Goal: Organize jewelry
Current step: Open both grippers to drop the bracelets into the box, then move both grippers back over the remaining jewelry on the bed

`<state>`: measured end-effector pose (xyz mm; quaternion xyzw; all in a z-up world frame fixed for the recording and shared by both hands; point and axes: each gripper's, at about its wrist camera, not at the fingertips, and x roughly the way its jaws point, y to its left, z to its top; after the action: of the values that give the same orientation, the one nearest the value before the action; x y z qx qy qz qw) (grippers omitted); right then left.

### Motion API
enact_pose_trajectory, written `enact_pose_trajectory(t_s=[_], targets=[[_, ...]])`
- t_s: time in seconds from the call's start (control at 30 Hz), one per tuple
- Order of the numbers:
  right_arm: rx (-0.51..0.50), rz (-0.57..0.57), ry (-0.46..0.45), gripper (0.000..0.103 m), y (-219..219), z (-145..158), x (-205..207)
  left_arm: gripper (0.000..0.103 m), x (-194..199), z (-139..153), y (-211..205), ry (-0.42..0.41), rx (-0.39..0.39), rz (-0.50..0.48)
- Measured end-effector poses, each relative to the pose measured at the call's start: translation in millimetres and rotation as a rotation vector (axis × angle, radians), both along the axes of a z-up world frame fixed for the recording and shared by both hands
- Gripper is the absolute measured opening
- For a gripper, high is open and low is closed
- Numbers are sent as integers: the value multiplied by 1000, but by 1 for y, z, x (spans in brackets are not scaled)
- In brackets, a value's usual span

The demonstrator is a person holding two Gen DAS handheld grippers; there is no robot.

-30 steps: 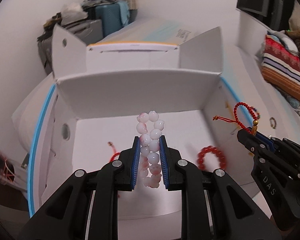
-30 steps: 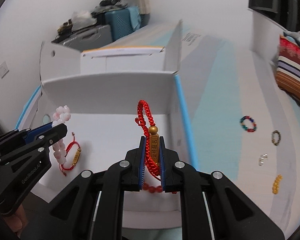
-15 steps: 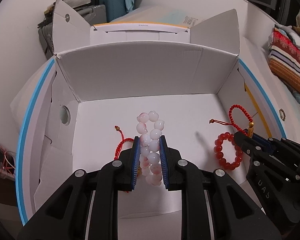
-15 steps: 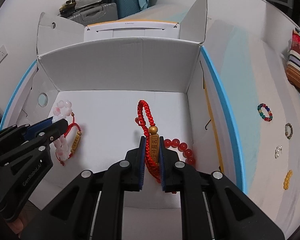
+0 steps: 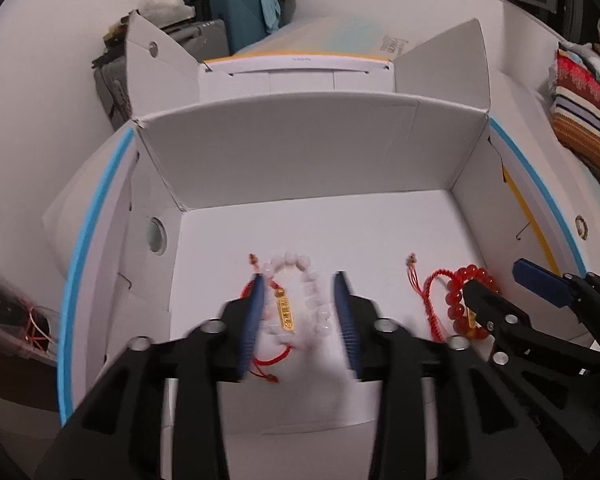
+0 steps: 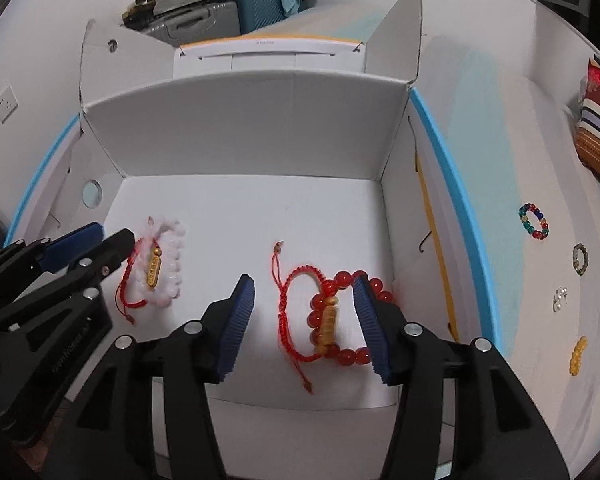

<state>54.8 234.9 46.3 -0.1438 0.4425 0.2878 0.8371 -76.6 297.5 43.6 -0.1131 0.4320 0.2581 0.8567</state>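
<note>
Both hand-held grippers, left [image 5: 300,312] and right [image 6: 304,320], spread wide, empty; pink bracelet [image 6: 168,268], red cord bracelet [image 6: 288,312] on box floor [image 6: 240,208].

1. My left gripper [image 5: 300,316] is matte black plastic, its two fingers lined with ribbed blue pads [image 5: 255,322].
2. My right gripper [image 6: 304,320] matches it: black angular links, ridged blue pads [image 6: 236,326].
3. Silver round screws [image 6: 193,325] mark my joints.
4. Faint embossed lettering runs along my left gripper's side, unreadable.
</note>
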Motion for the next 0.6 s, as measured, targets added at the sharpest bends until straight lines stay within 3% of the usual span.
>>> enact_pose_trajectory(t_s=[0.37,0.6], targets=[[58,-85,-110,87,-51,46,3,97,-12,40,-17,-106,61,35],[78,-164,-142,93,-104,59,14,97,-3,55,-45,-143,62,5]])
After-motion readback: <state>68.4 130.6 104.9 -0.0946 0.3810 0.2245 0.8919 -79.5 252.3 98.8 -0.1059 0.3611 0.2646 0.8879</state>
